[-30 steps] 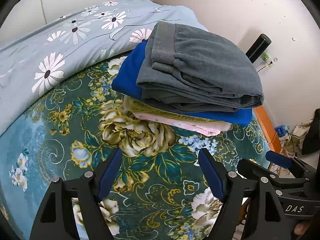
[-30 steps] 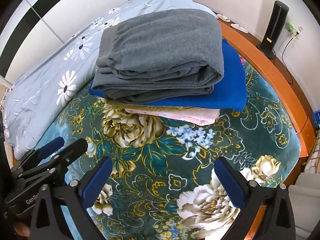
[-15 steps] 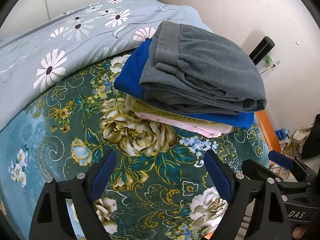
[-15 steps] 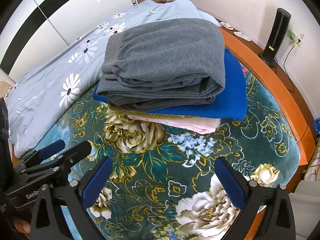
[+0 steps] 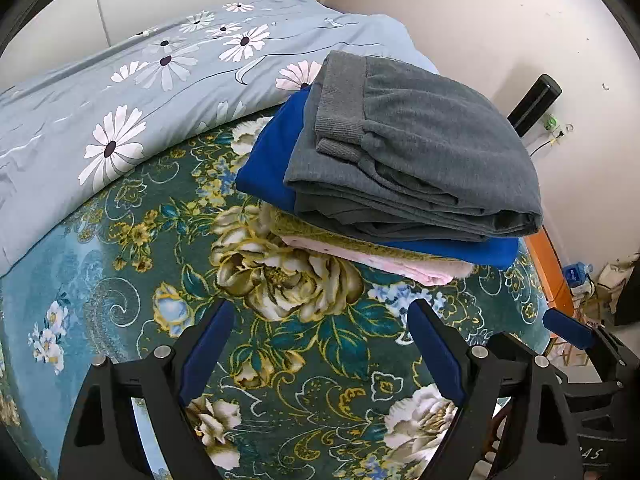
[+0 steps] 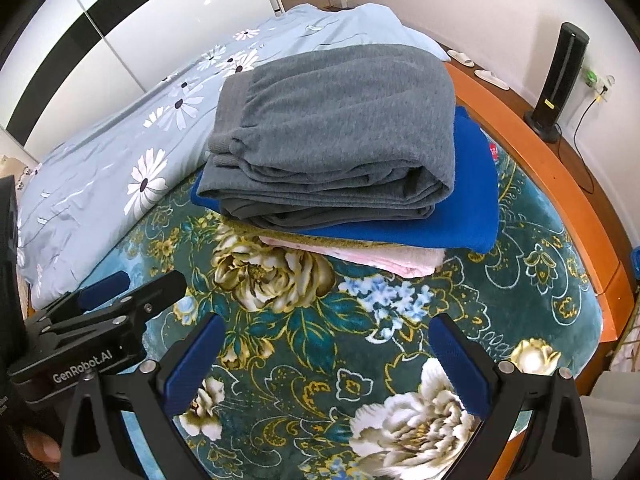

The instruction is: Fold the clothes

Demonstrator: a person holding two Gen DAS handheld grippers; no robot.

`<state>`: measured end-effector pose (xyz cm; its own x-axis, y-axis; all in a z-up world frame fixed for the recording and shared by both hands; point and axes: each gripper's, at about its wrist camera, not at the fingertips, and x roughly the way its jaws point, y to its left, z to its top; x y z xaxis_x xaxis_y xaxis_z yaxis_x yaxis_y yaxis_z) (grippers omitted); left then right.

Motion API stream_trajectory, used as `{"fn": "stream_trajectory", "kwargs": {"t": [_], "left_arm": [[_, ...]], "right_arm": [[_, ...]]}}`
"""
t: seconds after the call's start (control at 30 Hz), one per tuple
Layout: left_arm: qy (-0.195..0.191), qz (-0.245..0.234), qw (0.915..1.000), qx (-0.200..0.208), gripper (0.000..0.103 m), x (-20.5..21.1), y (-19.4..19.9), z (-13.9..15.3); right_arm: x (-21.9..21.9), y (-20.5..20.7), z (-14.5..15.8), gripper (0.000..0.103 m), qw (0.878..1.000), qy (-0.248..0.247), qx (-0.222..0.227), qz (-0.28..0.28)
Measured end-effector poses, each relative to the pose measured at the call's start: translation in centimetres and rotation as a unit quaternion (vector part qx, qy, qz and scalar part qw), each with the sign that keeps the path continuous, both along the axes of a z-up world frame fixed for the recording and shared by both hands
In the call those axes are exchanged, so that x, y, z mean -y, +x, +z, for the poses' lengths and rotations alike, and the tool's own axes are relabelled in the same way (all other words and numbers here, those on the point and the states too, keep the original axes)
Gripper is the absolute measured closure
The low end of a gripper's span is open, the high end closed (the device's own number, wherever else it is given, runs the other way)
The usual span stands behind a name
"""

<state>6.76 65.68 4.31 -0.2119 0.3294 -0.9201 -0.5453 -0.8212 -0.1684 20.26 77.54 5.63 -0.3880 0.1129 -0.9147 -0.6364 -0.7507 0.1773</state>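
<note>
A stack of folded clothes lies on the green floral blanket (image 5: pixel 140 248). On top is a grey knit garment (image 5: pixel 420 152) (image 6: pixel 332 132), under it a blue one (image 5: pixel 268 160) (image 6: pixel 472 184), then an olive layer and a pink one (image 5: pixel 400 264) (image 6: pixel 384 260). My left gripper (image 5: pixel 320 320) hovers open over the blanket in front of the stack, nothing between its fingers. My right gripper (image 6: pixel 328 336) is open too, empty, just right of the left one. Each gripper shows at the edge of the other's view.
A light blue daisy-print quilt (image 5: pixel 132 92) (image 6: pixel 120 168) lies bunched behind and left of the stack. The orange wooden bed edge (image 6: pixel 560 184) runs along the right. A black tower heater (image 6: pixel 556 84) with a cable stands by the wall. Clutter lies on the floor at right.
The left gripper's jaws have spread wider. Both views have shifted slightly, so the stack sits a little lower in frame. The stack itself has not moved.
</note>
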Motion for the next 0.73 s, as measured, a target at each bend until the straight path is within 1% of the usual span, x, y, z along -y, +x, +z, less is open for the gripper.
{"fn": "stream_trajectory", "kwargs": {"t": [0.3, 0.6, 0.73], "left_arm": [[-0.018, -0.004, 0.9996, -0.019, 0.014, -0.9, 0.4, 0.3], [-0.026, -0.002, 0.9992, -0.031, 0.014, -1.5, 0.5, 0.5], [-0.027, -0.002, 0.9992, -0.029, 0.014, -1.7, 0.5, 0.6]], "right_arm": [[-0.5, 0.2, -0.3, 0.000, 1.000, -0.003, 0.000, 0.001], [-0.8, 0.6, -0.2, 0.000, 1.000, -0.004, -0.004, 0.000], [-0.9, 0.7, -0.1, 0.000, 1.000, -0.004, -0.006, 0.000]]}}
